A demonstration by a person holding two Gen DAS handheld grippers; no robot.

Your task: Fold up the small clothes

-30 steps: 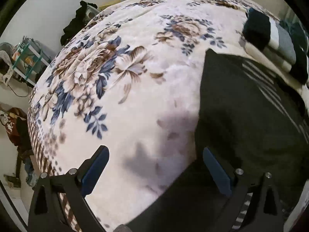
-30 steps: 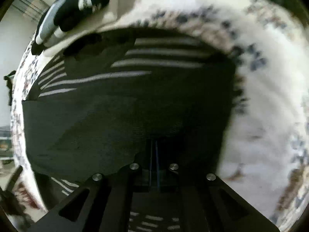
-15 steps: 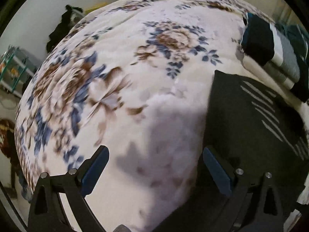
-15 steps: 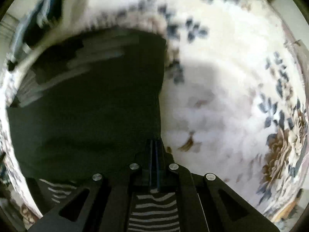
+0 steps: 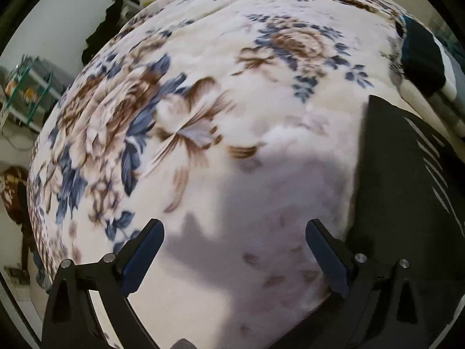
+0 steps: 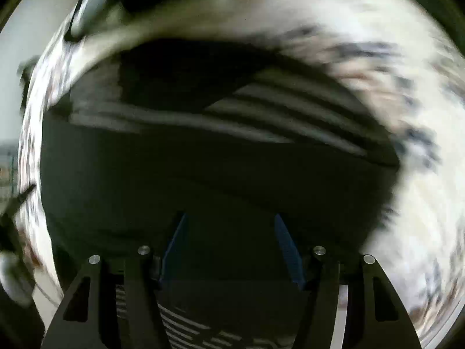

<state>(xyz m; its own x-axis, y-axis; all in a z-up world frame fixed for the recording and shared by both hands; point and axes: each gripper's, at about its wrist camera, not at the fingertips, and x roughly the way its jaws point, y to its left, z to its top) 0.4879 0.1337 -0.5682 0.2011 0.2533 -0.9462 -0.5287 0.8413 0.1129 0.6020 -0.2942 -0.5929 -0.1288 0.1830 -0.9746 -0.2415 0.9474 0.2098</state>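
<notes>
Two gripper sets: left gripper (image 5: 234, 251) spread over floral blanket (image 5: 203, 116); right gripper (image 6: 231, 247) opening above dark striped garment (image 6: 203, 180).

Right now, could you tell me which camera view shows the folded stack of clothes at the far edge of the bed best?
The left wrist view: the folded stack is fairly sharp at upper right, though cut by the frame edge. The right wrist view shows it only as a motion-blurred smear at upper left.
</notes>
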